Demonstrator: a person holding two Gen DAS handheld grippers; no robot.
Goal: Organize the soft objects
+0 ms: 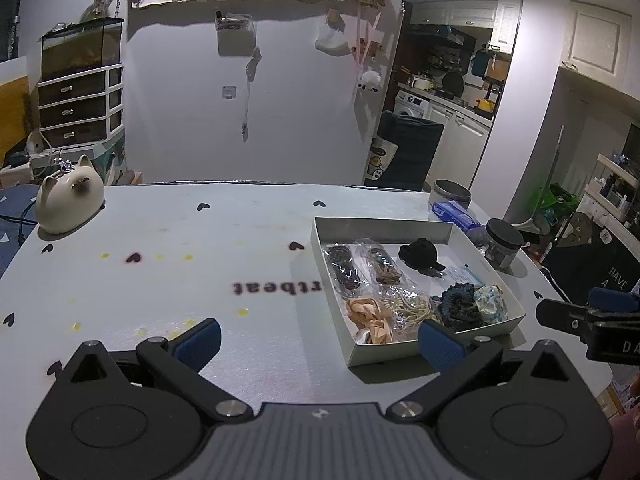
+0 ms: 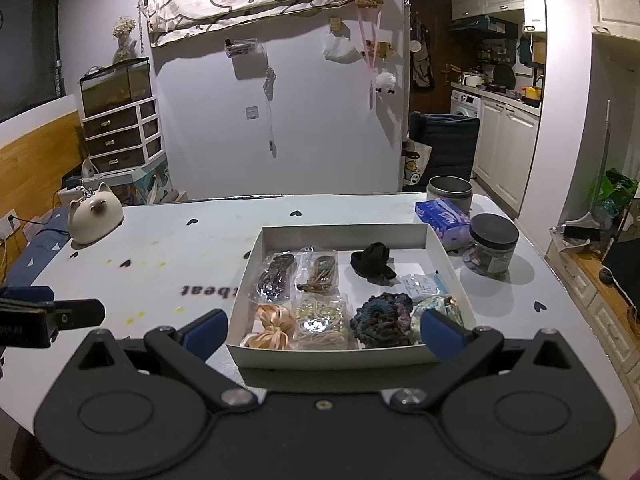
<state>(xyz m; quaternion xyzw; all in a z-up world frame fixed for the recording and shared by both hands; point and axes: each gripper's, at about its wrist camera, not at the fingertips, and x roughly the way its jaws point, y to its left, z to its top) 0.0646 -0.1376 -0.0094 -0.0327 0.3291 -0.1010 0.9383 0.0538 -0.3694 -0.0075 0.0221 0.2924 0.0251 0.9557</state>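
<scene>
While both tools are hovering with fingers spread apart and empty, the right gripper (image 2: pixel 324 330) is sitting just in front of the shallow white cardboard box (image 2: pixel 344 230), the left gripper (image 1: pixel 318 340) off its left front corner. Judged step: reaching in for one soft item. Best to be dropping straight down over one piece, pinching its bulk, not snagging a neighbour's bag. Inside the box: black fabric scrunchie (image 2: pixel 373 262) toward the back, dark blue knitted scrunchie (image 2: pixel 382 314) and peach ribbon bow (image 2: pixel 272 326) along the front wall, bagged hair ties (image 2: pixel 278 272) at back left. All looking limp, light, easily squashed.
</scene>
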